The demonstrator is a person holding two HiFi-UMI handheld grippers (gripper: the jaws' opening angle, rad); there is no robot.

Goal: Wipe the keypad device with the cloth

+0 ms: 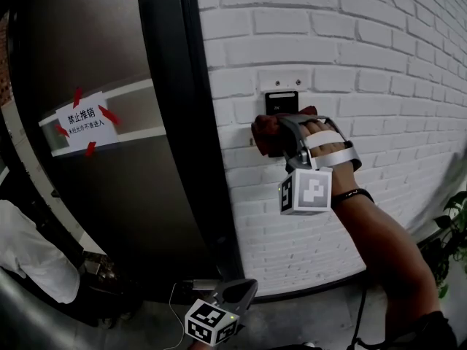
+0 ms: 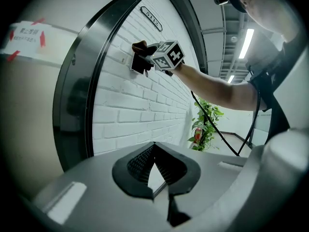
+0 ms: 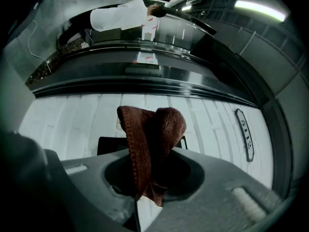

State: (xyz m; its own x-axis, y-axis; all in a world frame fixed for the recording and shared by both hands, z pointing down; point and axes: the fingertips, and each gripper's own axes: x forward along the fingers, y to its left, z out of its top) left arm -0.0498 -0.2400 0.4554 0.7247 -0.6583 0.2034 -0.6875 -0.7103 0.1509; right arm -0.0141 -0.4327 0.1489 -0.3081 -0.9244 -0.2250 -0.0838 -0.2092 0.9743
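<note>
The black keypad device (image 1: 281, 101) is fixed to the white brick wall (image 1: 350, 42). My right gripper (image 1: 276, 133) is shut on a brown cloth (image 1: 264, 128) and holds it against the device's lower part. In the right gripper view the cloth (image 3: 152, 137) bulges out of the jaws and covers the middle of the device (image 3: 110, 144). From the left gripper view, the cloth (image 2: 141, 48) and right gripper (image 2: 150, 57) show against the wall, high up. My left gripper (image 1: 237, 292) hangs low near the floor, away from the device, shut and holding nothing.
A dark metal door (image 1: 95, 195) with a taped paper notice (image 1: 85, 119) stands left of the black door frame (image 1: 175, 122). A person in a white shirt (image 1: 29, 257) is at the lower left. A potted plant (image 1: 452, 228) stands at the right.
</note>
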